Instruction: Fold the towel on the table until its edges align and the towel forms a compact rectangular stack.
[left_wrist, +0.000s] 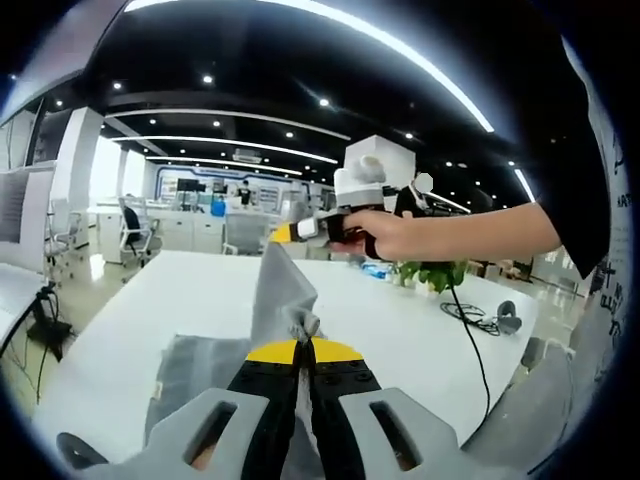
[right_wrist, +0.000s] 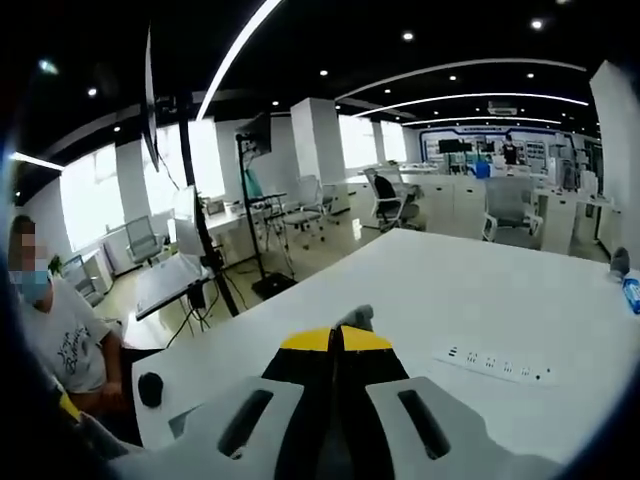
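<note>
A grey towel (left_wrist: 280, 300) is lifted off the white table (left_wrist: 420, 330), stretched taut between both grippers, and its lower part (left_wrist: 195, 365) still lies on the table. My left gripper (left_wrist: 303, 345) is shut on a fold of the towel close to the camera. Farther back, a hand (left_wrist: 400, 235) holds my right gripper (left_wrist: 283, 234), which is shut on the towel's raised upper corner. In the right gripper view, that gripper (right_wrist: 338, 335) has its jaws together and a small grey tuft of towel (right_wrist: 357, 317) sticks out at the tips.
A white power strip (right_wrist: 497, 365) lies on the table (right_wrist: 450, 290) to the right. A small black object (right_wrist: 150, 388) sits near the table's left corner, and a seated person (right_wrist: 60, 340) is beyond it. A potted plant (left_wrist: 432, 272) and a black cable (left_wrist: 470, 315) lie at the far right.
</note>
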